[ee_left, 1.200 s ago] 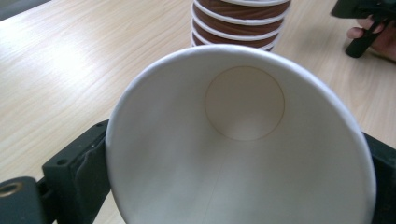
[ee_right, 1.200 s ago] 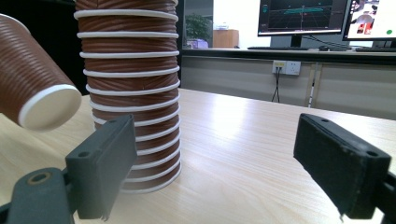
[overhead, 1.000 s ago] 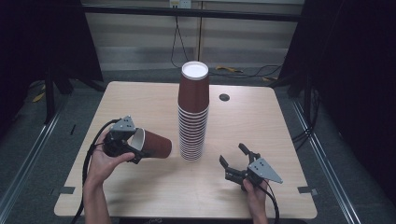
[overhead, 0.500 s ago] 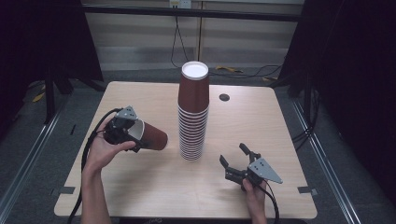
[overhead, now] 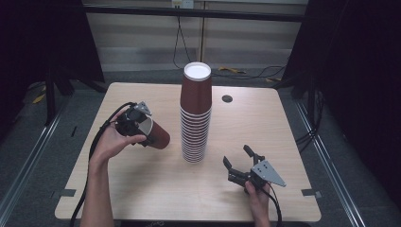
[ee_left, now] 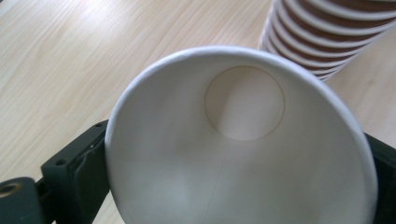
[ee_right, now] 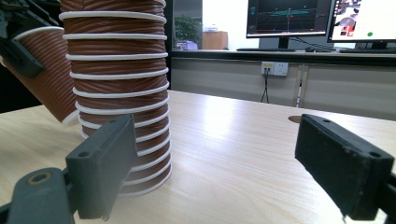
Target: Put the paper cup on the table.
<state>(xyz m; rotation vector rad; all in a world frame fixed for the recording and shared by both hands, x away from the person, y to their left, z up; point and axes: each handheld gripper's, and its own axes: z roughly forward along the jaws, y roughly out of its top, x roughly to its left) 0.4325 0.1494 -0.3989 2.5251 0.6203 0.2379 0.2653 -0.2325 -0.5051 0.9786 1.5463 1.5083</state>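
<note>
jaws of the left gripper [overhead: 142, 127] clamp a tilted brown cup [overhead: 155, 134] above the table [overhead: 142, 184]; right gripper [overhead: 239, 165] rests gaping.

I note a brown ribbed cup [overhead: 155, 135], white inside; brown stack [overhead: 195, 118] with white rims; pale wood-grain table [overhead: 142, 189]; black grippers.

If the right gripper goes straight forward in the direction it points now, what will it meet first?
Probably the foot of the cup stack. The right gripper points across the table toward it with open jaws, though the stack sits left of centre, so it may just pass.
</note>
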